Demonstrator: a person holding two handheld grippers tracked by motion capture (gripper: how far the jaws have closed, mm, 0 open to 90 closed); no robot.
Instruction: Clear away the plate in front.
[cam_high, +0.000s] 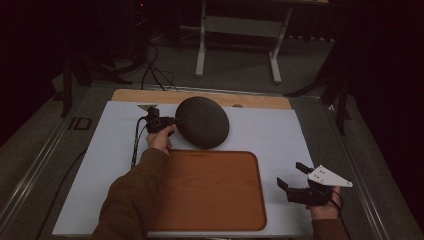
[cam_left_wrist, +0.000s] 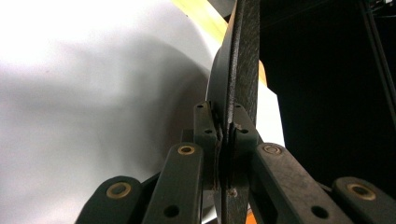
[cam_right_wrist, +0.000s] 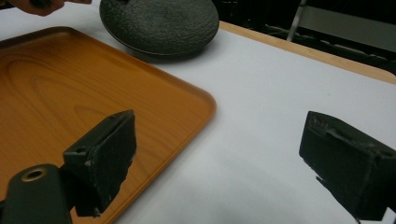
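Because the left gripper (cam_high: 172, 121) has pinched the rim of the dark plate (cam_high: 202, 122), the plate sits tilted, its near edge lifted off the white mat (cam_high: 280, 135) just behind the wooden tray (cam_high: 210, 192). In the left gripper view the jaws are closed tight on the plate's thin edge (cam_left_wrist: 240, 70), pads pressed on both faces, so a rim grip is what lets such a flat thing be lifted at all. The tray is bare and right in front of the plate, likely the drop spot, though that's a guess. The right gripper (cam_high: 296, 176) waits off the tray's right side above the mat, jaws wide apart and holding nothing, probably kept clear so the left hand (cam_high: 161, 140) can swing the plate over.
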